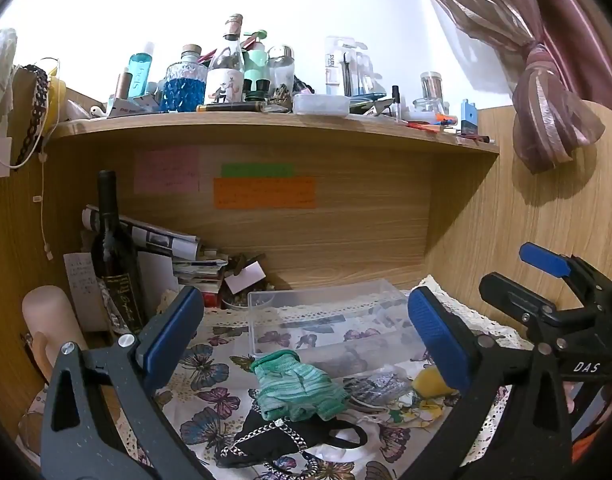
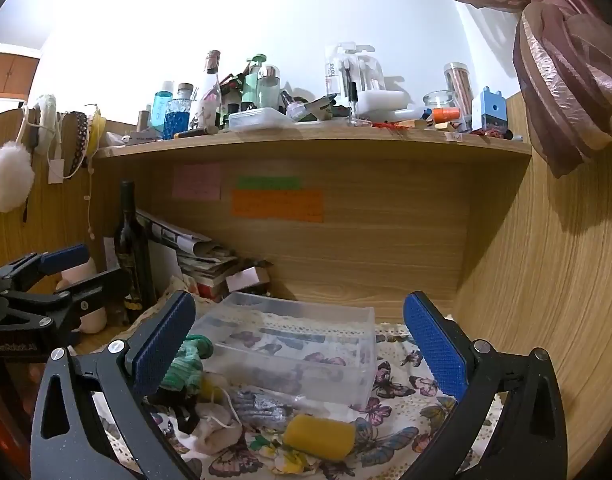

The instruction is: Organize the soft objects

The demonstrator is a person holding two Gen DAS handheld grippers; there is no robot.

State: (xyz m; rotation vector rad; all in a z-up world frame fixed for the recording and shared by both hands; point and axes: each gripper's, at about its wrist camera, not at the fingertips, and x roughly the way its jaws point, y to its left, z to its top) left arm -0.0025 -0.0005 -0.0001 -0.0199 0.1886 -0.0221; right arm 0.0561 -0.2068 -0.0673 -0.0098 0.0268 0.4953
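A clear plastic box (image 1: 325, 320) (image 2: 294, 344) stands empty on the butterfly-print cloth (image 1: 210, 392) (image 2: 397, 432). In front of it lies a pile of soft things: a green knit sock (image 1: 298, 388) (image 2: 186, 364), a black mask with a chain (image 1: 290, 440), a grey glittery piece (image 1: 373, 388) (image 2: 262, 408), a yellow sponge (image 1: 429, 384) (image 2: 319, 436) and a white cloth (image 2: 218, 428). My left gripper (image 1: 306, 332) is open above the sock, empty. My right gripper (image 2: 300, 344) is open in front of the box, empty. Each shows in the other's view, the right (image 1: 545, 280) and the left (image 2: 58, 276).
A dark wine bottle (image 1: 114, 248) (image 2: 132, 248), rolled papers and stacked books (image 1: 186, 256) crowd the back left. A wooden shelf (image 1: 266, 124) overhead holds several bottles and jars. A wooden side wall (image 2: 545, 280) stands at the right. A curtain (image 1: 545, 112) hangs at top right.
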